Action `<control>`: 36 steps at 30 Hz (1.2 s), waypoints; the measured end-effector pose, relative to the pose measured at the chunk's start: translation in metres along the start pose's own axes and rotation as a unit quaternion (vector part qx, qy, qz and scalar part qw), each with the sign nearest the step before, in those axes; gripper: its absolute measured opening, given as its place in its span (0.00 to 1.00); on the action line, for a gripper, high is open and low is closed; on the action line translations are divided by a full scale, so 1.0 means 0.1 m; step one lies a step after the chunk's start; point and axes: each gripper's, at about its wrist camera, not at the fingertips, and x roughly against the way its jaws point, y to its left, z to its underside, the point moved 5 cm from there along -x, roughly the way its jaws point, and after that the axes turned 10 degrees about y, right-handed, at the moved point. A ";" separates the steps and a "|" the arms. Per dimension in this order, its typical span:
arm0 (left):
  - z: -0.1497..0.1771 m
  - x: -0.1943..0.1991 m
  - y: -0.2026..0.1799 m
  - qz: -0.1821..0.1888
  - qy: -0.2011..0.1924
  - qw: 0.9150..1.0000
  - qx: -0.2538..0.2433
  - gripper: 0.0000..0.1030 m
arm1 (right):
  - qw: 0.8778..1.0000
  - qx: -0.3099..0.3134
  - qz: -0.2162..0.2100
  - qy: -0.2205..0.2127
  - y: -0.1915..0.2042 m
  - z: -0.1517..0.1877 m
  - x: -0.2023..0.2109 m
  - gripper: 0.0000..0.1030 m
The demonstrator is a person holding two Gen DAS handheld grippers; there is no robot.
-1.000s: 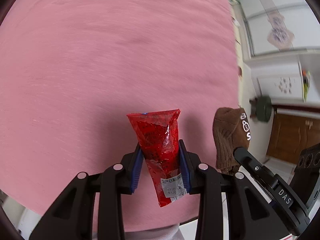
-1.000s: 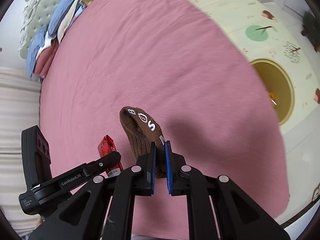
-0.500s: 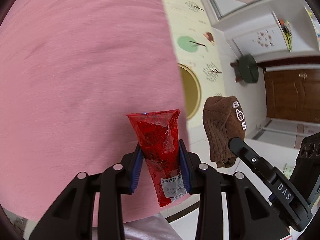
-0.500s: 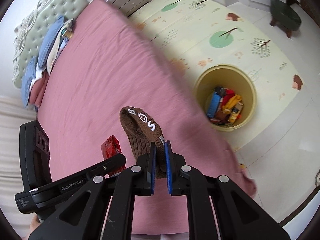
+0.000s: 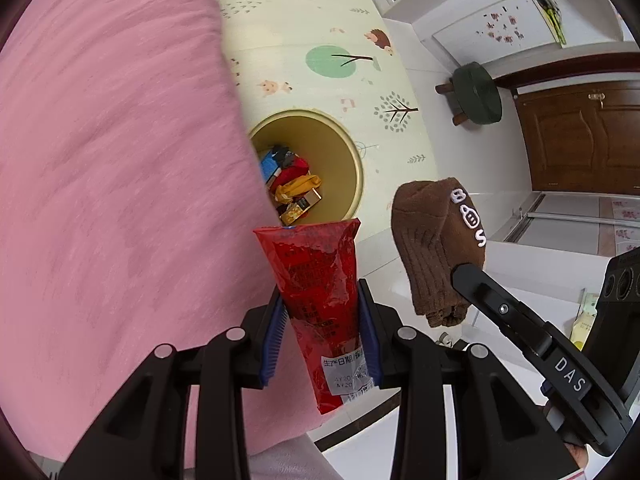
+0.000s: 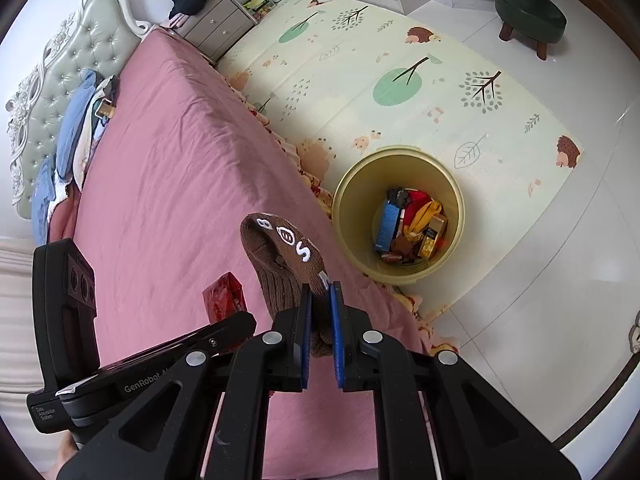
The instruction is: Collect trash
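Red crinkly wrapper (image 5: pixel 320 296) pinched in my left claw (image 5: pixel 322 332), brown knit sock (image 6: pixel 292 264) clamped in my right claw (image 6: pixel 320 332). Both hang over the pink bed (image 6: pixel 168 184); yellow bin (image 6: pixel 352 200) sits beyond its edge. Risk: releasing early drops them on bedding or mat (image 6: pixel 400 80).

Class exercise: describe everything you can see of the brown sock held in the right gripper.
The brown sock is a ribbed knit, soft and folded over on itself, with white stitched marks on its rounded upper end that look like letters and a small figure. The right gripper is shut on its lower part, blue pads pressing both sides. It hangs in the air above the pink bed edge, its cuff end drooping below the fingers in the left wrist view. Nothing else touches it.
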 end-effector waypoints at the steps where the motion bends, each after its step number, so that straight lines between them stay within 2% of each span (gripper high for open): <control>1: -0.04 -0.01 -0.03 -0.003 0.001 1.000 -0.003 0.34 | 1.000 -0.001 0.000 -0.001 -0.02 -0.05 0.01 0.09; 10: -0.38 -0.06 -0.20 -0.007 0.012 1.000 -0.017 0.36 | 1.000 0.000 -0.002 -0.009 -0.11 -0.46 0.02 0.11; 12: -0.44 -0.07 -0.23 -0.006 0.012 1.000 -0.022 0.49 | 1.000 -0.001 -0.007 -0.012 -0.12 -0.55 0.04 0.12; 13: -0.47 -0.07 -0.24 -0.004 0.012 1.000 -0.023 0.62 | 1.000 -0.004 -0.006 -0.015 -0.13 -0.59 0.05 0.13; 14: -0.49 -0.07 -0.25 -0.006 0.010 1.000 -0.023 0.68 | 1.000 -0.005 -0.008 -0.015 -0.15 -0.63 0.05 0.22; 16: -0.53 -0.08 -0.27 -0.013 0.012 0.999 -0.028 0.72 | 1.000 -0.011 -0.008 -0.020 -0.17 -0.69 0.08 0.35; 17: -0.53 -0.10 -0.27 -0.018 0.016 0.999 -0.029 0.75 | 1.000 -0.014 -0.006 -0.023 -0.19 -0.72 0.10 0.38; 22: -0.49 -0.11 -0.31 -0.030 0.022 0.998 -0.043 0.78 | 0.999 -0.023 -0.007 -0.023 -0.27 -0.76 0.14 0.38; 28: -0.34 -0.07 -0.30 -0.028 0.026 0.998 -0.047 0.80 | 1.000 -0.026 -0.008 -0.016 -0.25 -0.66 0.14 0.39; 36: -0.04 0.19 -0.08 -0.032 0.001 0.998 -0.047 0.83 | 1.000 0.015 -0.012 -0.005 0.11 -0.36 0.16 0.41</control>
